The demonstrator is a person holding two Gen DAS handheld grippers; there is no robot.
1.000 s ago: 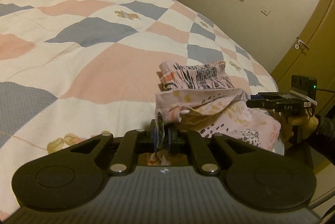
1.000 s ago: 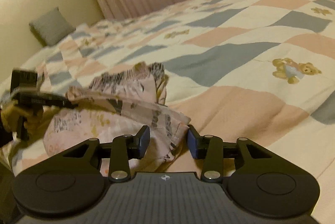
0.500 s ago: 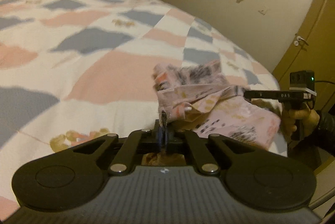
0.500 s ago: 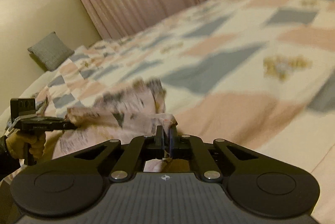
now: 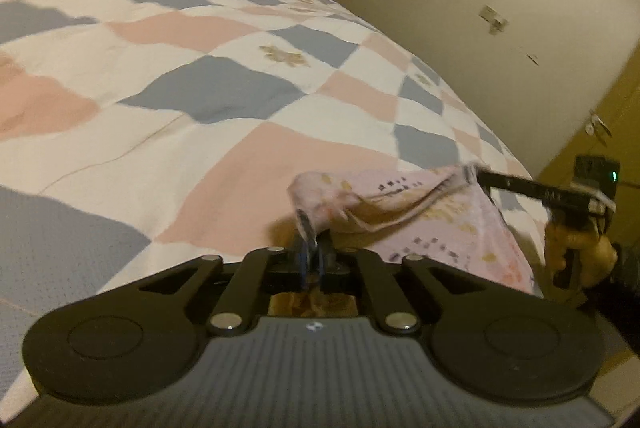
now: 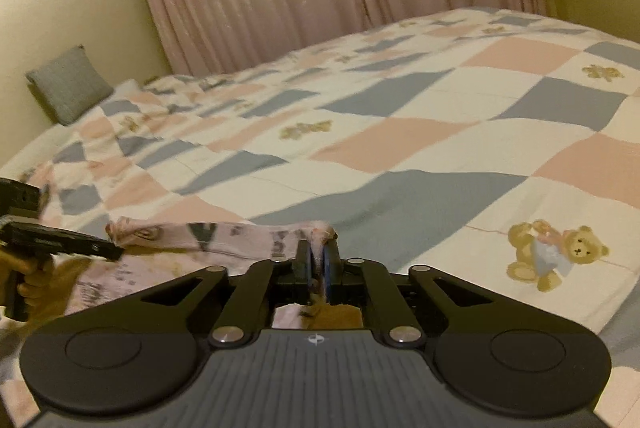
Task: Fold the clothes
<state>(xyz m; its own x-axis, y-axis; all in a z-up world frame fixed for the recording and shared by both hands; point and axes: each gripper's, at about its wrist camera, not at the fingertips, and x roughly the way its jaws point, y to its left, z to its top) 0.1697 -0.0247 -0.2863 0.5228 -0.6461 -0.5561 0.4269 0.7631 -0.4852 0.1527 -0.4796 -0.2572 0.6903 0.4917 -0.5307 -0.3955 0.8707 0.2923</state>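
With the left tongs [image 5: 314,260] and the right tongs [image 6: 316,262] each clamped on a corner, the patterned garment [image 5: 432,224] is held stretched at lower centre just above the bed [image 5: 200,99], so an even lay-down is judged next.

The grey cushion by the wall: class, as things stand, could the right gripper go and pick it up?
Probably not. The right gripper is shut on the pink garment, which the left gripper also holds, and the grey cushion lies far across the bed.
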